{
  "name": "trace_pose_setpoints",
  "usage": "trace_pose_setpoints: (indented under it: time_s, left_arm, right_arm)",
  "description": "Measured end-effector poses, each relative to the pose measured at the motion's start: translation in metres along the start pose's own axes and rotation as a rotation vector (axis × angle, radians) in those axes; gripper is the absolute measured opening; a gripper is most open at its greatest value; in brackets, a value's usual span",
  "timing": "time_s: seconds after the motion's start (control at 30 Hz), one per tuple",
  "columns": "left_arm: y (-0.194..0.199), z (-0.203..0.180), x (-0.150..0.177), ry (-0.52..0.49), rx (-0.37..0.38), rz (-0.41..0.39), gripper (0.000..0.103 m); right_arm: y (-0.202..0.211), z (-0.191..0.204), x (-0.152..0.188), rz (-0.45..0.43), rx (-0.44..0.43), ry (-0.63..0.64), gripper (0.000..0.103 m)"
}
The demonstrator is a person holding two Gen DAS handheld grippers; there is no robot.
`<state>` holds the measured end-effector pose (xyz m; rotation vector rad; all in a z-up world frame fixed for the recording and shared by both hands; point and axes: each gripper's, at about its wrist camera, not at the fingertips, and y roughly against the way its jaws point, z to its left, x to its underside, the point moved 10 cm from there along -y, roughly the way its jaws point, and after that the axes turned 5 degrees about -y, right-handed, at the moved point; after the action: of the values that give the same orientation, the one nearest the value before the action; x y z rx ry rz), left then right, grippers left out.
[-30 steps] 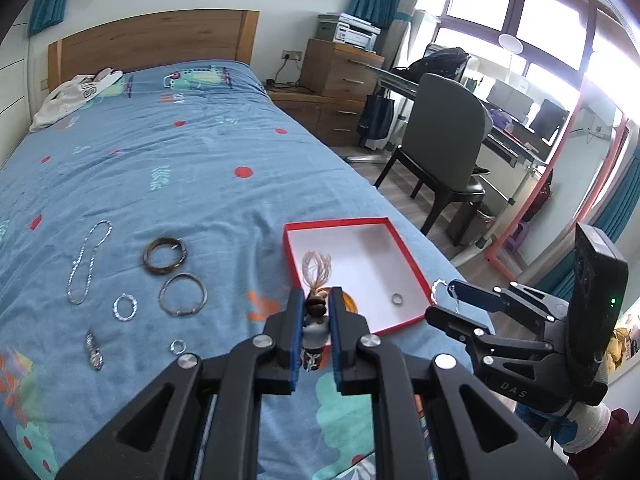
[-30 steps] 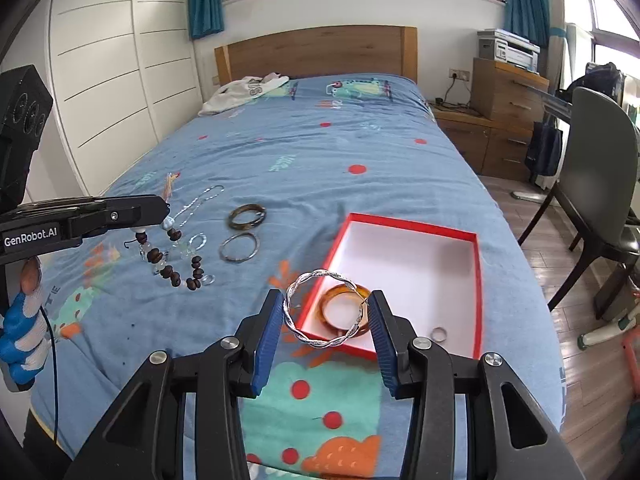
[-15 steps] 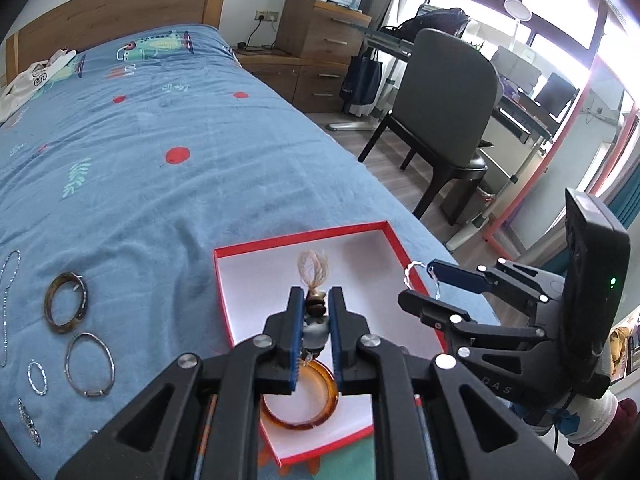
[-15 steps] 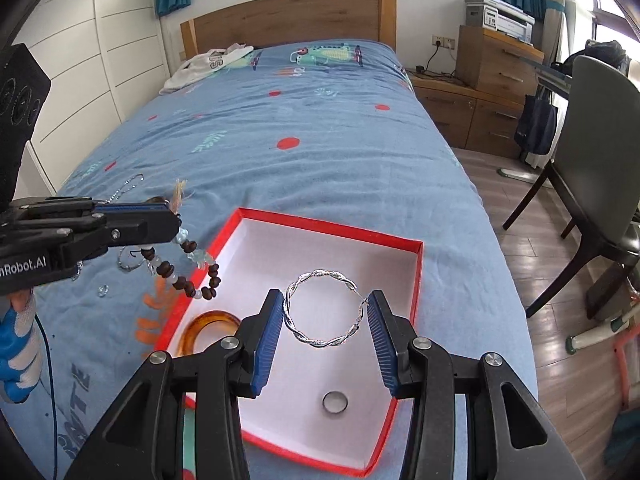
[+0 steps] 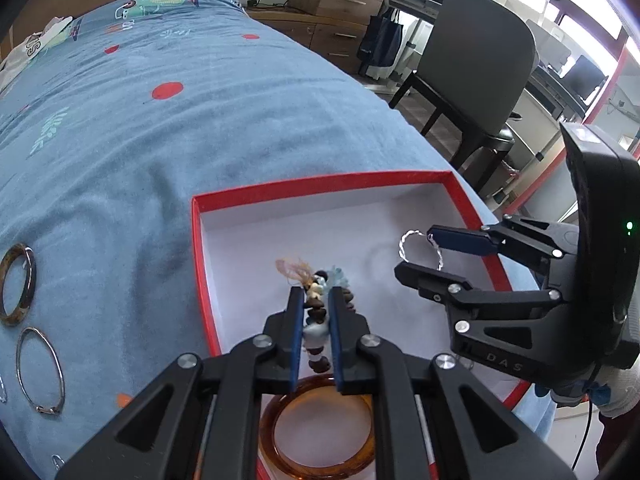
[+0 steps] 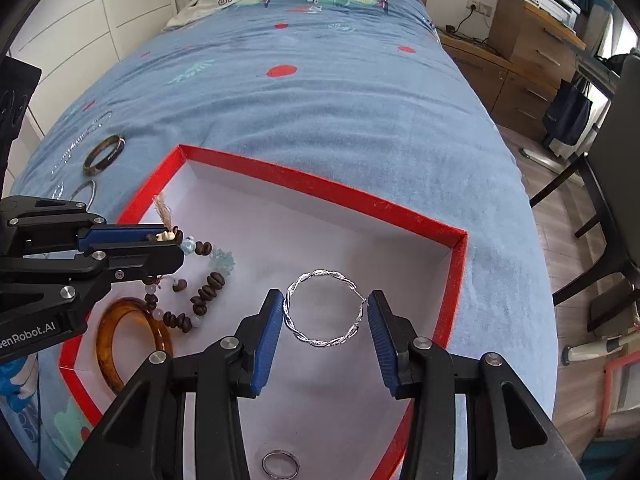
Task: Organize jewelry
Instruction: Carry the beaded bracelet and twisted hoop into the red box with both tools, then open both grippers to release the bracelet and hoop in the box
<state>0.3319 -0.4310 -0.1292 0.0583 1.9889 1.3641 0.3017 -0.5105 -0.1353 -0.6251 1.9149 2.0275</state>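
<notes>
Now: beaded bracelet (image 6: 188, 280) pinched in left gripper (image 5: 315, 302), lower beads trailing onto floor of red-rimmed box (image 6: 320, 192); twisted silver bangle (image 6: 325, 309) clamped between right gripper (image 6: 325, 316) pads above same box; amber bangle (image 6: 132, 344) and small ring (image 6: 281, 465) lie inside

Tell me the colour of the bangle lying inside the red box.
Translucent amber-orange bangle; clearest in the right wrist view.

Left gripper (image 5: 315, 304) and right gripper (image 6: 325, 316): black angular linkage arms with silver screw heads and ribbed blue pads. White lettering reads "DAS" on one housing, "GenRobot.AI" on the other; a green indicator lamp glows; the hands wear white-and-blue gloves.
</notes>
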Motion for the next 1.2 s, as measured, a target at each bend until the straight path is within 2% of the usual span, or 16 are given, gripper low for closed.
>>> trace_pose_setpoints:
  time_s: [0.2, 0.5, 0.63, 0.7, 0.97, 1.13, 1.2]
  left_arm:
    - [-0.011, 0.007, 0.007, 0.003, -0.026, 0.017, 0.011]
    - [-0.012, 0.008, 0.006, 0.000, -0.054, 0.029, 0.013]
    - [-0.008, 0.007, 0.004, 0.010, -0.060, 0.025, 0.024]
    - [-0.003, 0.005, 0.003, 0.006, -0.060, 0.019, 0.025]
    - [0.039, -0.008, 0.000, -0.020, -0.069, -0.026, 0.025]
    - [0.074, -0.015, 0.009, -0.031, -0.109, -0.058, 0.029]
    - [0.093, -0.014, 0.015, -0.016, -0.130, -0.086, 0.029]
  right_arm:
    - [-0.008, 0.003, 0.006, 0.024, 0.032, 0.071, 0.043]
    - [-0.009, 0.002, 0.003, 0.033, 0.027, 0.071, 0.044]
    - [-0.007, 0.002, 0.003, 0.040, 0.041, 0.066, 0.045]
    - [-0.001, 0.000, 0.004, 0.033, 0.049, 0.055, 0.046]
    - [0.045, -0.009, 0.010, -0.021, 0.070, -0.027, 0.047]
    - [0.083, -0.003, 0.019, -0.074, 0.077, -0.116, 0.049]
    - [0.098, 0.002, 0.023, -0.099, 0.079, -0.170, 0.053]
